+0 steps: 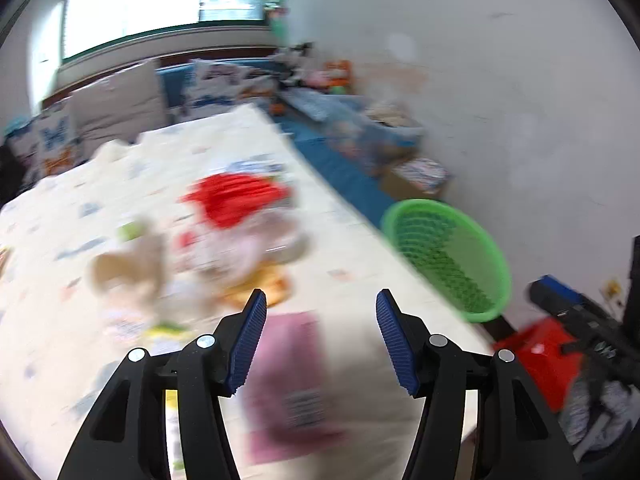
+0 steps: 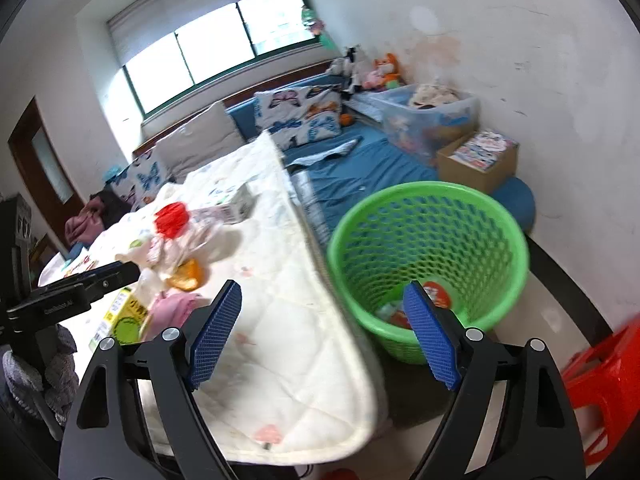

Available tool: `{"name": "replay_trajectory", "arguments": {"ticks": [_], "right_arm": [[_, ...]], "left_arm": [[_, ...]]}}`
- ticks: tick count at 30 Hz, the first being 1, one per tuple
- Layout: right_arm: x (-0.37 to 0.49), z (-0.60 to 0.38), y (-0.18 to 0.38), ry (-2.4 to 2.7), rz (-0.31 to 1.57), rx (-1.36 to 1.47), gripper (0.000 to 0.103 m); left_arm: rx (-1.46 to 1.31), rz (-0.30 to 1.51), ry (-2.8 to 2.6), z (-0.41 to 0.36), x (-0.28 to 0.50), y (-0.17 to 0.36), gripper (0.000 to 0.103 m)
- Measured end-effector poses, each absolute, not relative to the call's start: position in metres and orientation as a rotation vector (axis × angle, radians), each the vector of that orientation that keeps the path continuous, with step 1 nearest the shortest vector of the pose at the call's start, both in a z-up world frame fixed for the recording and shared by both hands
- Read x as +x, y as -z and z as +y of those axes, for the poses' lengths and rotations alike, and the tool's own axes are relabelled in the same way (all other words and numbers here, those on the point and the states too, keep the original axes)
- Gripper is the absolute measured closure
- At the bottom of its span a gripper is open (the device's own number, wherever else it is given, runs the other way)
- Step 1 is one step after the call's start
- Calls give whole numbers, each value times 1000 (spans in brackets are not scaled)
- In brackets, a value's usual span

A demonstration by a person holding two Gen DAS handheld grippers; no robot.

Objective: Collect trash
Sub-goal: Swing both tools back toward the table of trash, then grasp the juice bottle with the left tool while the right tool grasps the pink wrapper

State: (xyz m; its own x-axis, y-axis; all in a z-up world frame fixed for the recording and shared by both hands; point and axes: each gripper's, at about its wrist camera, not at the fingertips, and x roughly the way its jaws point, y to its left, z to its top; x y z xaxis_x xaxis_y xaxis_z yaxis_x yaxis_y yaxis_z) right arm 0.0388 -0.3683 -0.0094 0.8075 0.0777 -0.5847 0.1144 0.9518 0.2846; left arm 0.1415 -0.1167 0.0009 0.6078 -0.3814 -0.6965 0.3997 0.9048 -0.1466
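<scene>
Trash [image 2: 176, 248] lies heaped on the quilted white surface [image 2: 288, 320], left of and beyond our right gripper [image 2: 322, 334]: a red crumpled piece [image 2: 172, 218], pale plastic wrappers, an orange peel [image 2: 186, 274], a yellow-green carton [image 2: 126, 318] and a pink packet [image 2: 172, 310]. Our left gripper [image 1: 320, 338], seen blurred from its own camera, has its fingers [image 1: 248, 344] partly apart with nothing between them; the pink packet [image 1: 288, 384] sits on the surface just below the gap, the heap ahead and to the left. The right gripper's fingers [image 2: 216, 332] stand wide and empty. To the right, off the surface edge, a green basket [image 2: 428, 240] stands on the floor with some scraps [image 2: 436, 294] already in its bottom, behind the right finger.
</scene>
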Motion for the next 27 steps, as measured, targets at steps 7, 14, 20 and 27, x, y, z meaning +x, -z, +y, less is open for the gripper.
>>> {"name": "replay_trajectory", "arguments": {"ticks": [7,14,20,27], "right_arm": [[58,-330,12,-65,670,291,20],[65,-296,16,-129,701,271,19],[68,-275,22,-160,729,255,19],[70,-258,28,-194,764,244,19]], "left_arm": [[28,830,315,-56,145,17,48],[43,911,292,-38,154,43,48],[51,949,310,-39,165,53,51],[63,966,328,-43,170,63,59]]}}
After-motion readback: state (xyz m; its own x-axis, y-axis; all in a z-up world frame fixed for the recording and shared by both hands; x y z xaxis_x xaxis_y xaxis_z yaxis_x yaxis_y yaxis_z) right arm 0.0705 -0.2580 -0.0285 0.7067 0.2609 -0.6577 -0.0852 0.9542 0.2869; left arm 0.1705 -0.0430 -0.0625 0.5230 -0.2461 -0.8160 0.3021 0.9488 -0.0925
